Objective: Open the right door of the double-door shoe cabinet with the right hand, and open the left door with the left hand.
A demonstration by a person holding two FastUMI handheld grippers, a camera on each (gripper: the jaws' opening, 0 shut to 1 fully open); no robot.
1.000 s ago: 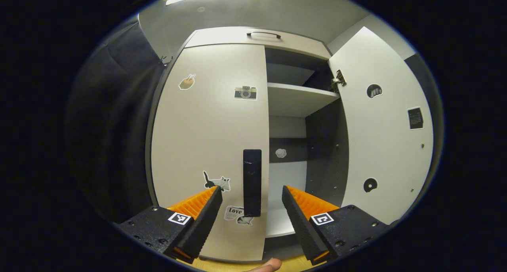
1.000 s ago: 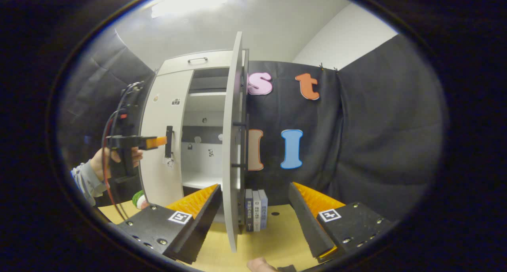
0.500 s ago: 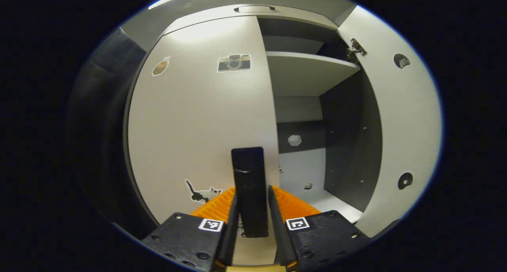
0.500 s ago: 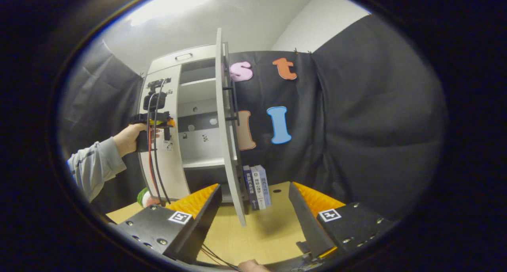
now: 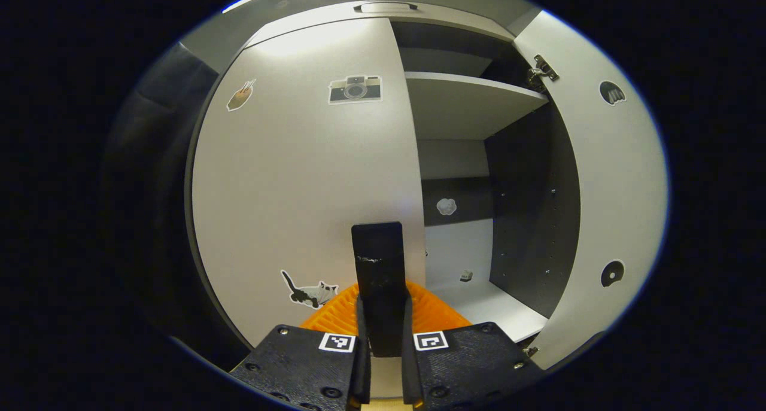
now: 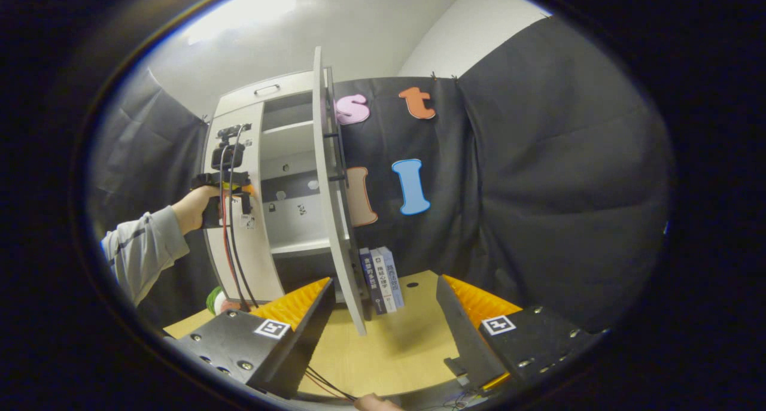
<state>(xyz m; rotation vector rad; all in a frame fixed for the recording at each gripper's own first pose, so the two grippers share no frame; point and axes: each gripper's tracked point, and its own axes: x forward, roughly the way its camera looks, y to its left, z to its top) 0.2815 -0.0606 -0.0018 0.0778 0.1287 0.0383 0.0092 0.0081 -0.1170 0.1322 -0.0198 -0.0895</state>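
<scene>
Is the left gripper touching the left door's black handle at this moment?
Touching. In the left gripper view, the left gripper has both fingers pressed against the sides of the black handle on the left door, no gap visible.

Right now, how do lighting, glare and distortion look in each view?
Left gripper view: soft glare at the top of the left door, straight edges bowed, dim cabinet interior. Right gripper view: bright ceiling light washes out, right door curves, floor sharp.

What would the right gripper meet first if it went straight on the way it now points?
Probably the open right door, whose edge stands just ahead between the open right gripper fingers; depth is unclear, so it might slip past toward the books.
</scene>
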